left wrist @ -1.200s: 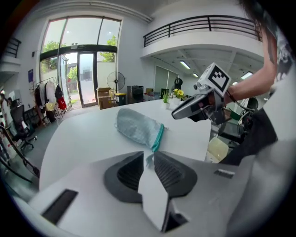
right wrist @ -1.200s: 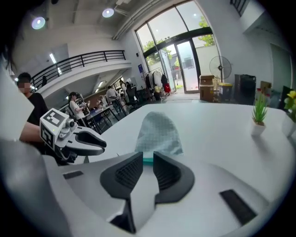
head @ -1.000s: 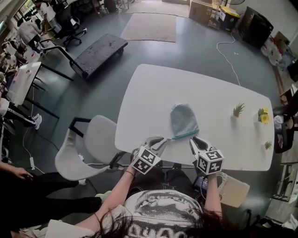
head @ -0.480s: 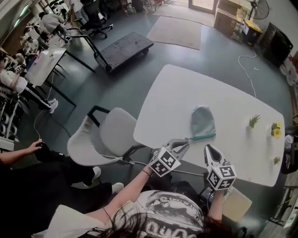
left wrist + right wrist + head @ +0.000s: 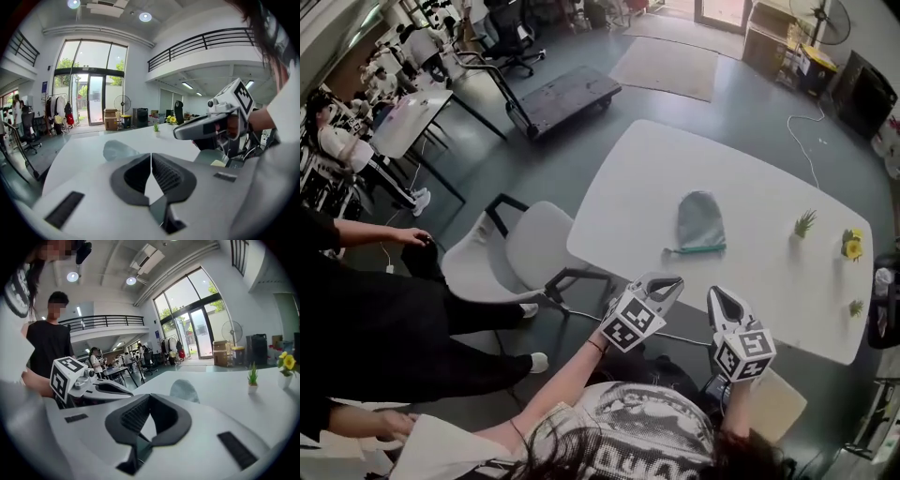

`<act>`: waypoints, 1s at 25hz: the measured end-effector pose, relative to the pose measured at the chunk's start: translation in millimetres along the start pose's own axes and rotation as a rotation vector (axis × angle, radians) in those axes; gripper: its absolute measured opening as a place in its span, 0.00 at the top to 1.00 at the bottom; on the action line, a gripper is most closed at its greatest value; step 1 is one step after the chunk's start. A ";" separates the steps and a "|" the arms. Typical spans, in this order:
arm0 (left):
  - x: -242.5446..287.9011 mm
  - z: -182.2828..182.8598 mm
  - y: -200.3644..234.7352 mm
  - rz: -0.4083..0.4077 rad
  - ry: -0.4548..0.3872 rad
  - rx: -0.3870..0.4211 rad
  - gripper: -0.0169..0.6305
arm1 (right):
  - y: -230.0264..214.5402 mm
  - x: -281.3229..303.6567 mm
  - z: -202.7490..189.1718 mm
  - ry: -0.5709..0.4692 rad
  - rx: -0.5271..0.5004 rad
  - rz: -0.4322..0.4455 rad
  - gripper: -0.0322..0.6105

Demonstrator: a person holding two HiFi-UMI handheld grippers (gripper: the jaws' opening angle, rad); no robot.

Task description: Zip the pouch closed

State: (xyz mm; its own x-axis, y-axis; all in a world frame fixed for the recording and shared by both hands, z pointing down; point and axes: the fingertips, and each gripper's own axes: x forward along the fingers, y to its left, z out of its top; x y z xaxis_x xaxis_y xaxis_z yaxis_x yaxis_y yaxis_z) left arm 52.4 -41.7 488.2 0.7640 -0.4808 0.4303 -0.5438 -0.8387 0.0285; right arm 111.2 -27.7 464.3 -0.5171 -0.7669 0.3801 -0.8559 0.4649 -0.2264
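We see bright daylight flooding through the tall glass entrance windows, with round white ceiling lamps glowing overhead. Shadows on the white oval table are faint, and every view bows at its edges (dark, vignetted corners).

White table w/ grey pouch mid. Right end: green plant, yellow flower, tiny plant.

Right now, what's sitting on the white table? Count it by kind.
Pouch: 1
Small potted plants: 3
Total: 4
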 end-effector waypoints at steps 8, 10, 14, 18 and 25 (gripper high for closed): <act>-27.7 -3.4 -43.1 0.046 -0.047 -0.049 0.95 | 21.5 -43.3 -9.4 -0.049 -0.045 0.020 0.96; -32.6 -4.7 -50.2 0.055 -0.060 -0.059 0.95 | 25.9 -52.0 -11.9 -0.061 -0.054 0.026 0.96; -40.7 -3.1 -61.2 0.070 -0.084 -0.057 0.95 | 32.1 -63.3 -13.1 -0.072 -0.089 0.032 0.96; -46.8 -3.5 -74.6 0.069 -0.092 -0.060 0.95 | 37.7 -72.9 -16.4 -0.073 -0.110 0.035 0.96; -52.0 -1.1 -80.5 0.076 -0.103 -0.047 0.95 | 42.0 -75.4 -16.7 -0.078 -0.121 0.045 0.96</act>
State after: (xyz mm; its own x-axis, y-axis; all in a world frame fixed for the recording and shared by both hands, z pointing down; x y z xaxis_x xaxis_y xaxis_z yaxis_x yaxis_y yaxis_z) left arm 56.0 51.1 464.5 0.7506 -0.5679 0.3377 -0.6148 -0.7875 0.0424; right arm 114.3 57.0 441.1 -0.5574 -0.7740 0.3003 -0.8278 0.5456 -0.1305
